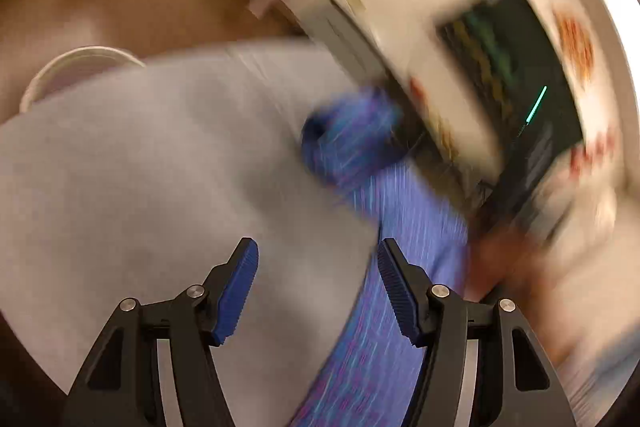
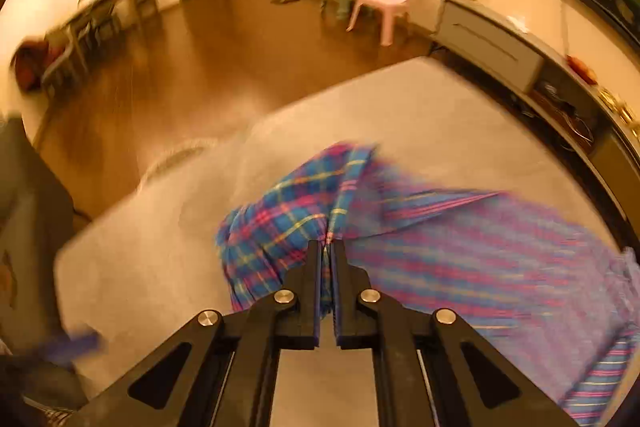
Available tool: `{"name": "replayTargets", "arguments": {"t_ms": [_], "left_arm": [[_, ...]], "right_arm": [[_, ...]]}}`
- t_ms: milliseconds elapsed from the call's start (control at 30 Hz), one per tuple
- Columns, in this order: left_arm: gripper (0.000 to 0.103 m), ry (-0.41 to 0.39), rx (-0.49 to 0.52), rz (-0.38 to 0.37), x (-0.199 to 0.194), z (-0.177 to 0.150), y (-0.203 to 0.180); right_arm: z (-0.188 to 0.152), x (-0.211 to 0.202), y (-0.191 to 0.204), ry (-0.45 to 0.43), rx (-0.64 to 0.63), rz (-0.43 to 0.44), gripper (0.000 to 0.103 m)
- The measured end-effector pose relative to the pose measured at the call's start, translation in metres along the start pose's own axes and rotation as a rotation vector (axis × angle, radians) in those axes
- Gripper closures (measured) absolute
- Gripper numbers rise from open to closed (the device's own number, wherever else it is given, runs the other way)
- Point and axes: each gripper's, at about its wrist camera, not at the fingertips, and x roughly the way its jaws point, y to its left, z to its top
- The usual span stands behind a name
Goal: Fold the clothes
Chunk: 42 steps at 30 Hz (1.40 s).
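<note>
Left claw (image 1: pixel 318 259): jaws apart, nothing between the pads, hovering over the grey desk (image 1: pixel 140 167). View blurred. Plaid cloth (image 1: pixel 372 367) runs up from below the right finger toward a bunched end; part of a white round rim (image 1: pixel 60 67) shows past the desk's far edge.

Right claw (image 2: pixel 327 247): jaws together, clamped on a gathered fold of the cloth (image 2: pixel 288 215). Rest of the cloth trails right across the desk (image 2: pixel 400 115).

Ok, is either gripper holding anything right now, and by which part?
The right gripper is shut on a bunched fold of the plaid cloth. The left gripper is open and holds nothing.
</note>
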Motion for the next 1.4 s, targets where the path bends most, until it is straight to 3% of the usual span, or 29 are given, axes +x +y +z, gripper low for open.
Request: {"name": "replayTargets", "arguments": {"t_ms": [100, 167, 300, 333, 367, 400, 533, 633, 733, 800, 967, 1000, 1033, 1067, 1233, 1400], "left_arm": [[0.041, 0.139, 0.168, 0.044, 0.027, -0.037, -0.028], [0.040, 0.176, 0.252, 0.122, 0.039, -0.063, -0.041], [0.037, 0.084, 0.471, 0.342, 0.043, -0.108, -0.071], [0.043, 0.074, 0.514, 0.390, 0.046, -0.117, -0.078], [0.088, 0.065, 0.560, 0.421, 0.048, -0.125, -0.085], [0.099, 0.068, 0.588, 0.421, 0.049, -0.131, -0.091], [0.103, -0.020, 0.648, 0.429, 0.035, -0.139, -0.114], [0.103, -0.076, 0.706, 0.350, 0.018, -0.152, -0.142], [0.103, -0.087, 0.822, 0.219, 0.008, -0.181, -0.179], [0.102, -0.040, 0.915, 0.108, 0.009, -0.208, -0.203], [0.095, 0.125, 1.053, 0.019, 0.032, -0.255, -0.226], [0.092, 0.154, 1.068, -0.001, 0.035, -0.260, -0.227], [0.083, 0.170, 1.082, -0.006, 0.038, -0.264, -0.229], [0.076, 0.177, 1.090, -0.005, 0.039, -0.267, -0.230], [0.064, 0.257, 1.026, -0.113, 0.036, -0.262, -0.236], [0.059, 0.242, 0.877, -0.218, 0.026, -0.228, -0.231]], "right_arm": [[0.017, -0.079, -0.075, -0.021, 0.114, -0.003, 0.098], [0.020, -0.132, -0.128, -0.061, 0.204, -0.029, 0.098], [0.008, -0.200, -0.200, -0.114, 0.351, -0.030, 0.098], [0.003, -0.209, -0.211, -0.118, 0.380, -0.021, 0.098], [0.000, -0.211, -0.221, -0.120, 0.397, -0.011, 0.098], [-0.002, -0.211, -0.230, -0.120, 0.410, 0.000, 0.098], [-0.010, -0.236, -0.252, -0.178, 0.446, 0.025, 0.098], [-0.027, -0.288, -0.286, -0.255, 0.486, 0.027, 0.098], [-0.056, -0.349, -0.333, -0.333, 0.548, 0.005, 0.098], [-0.085, -0.381, -0.362, -0.373, 0.605, -0.016, 0.098], [-0.174, -0.435, -0.419, -0.435, 0.751, -0.092, 0.098], [-0.188, -0.439, -0.423, -0.434, 0.767, -0.102, 0.098], [-0.202, -0.443, -0.428, -0.439, 0.784, -0.108, 0.098], [-0.212, -0.445, -0.430, -0.446, 0.796, -0.107, 0.098], [-0.236, -0.454, -0.424, -0.496, 0.818, -0.131, 0.098], [-0.246, -0.478, -0.401, -0.570, 0.796, -0.164, 0.098]]}}
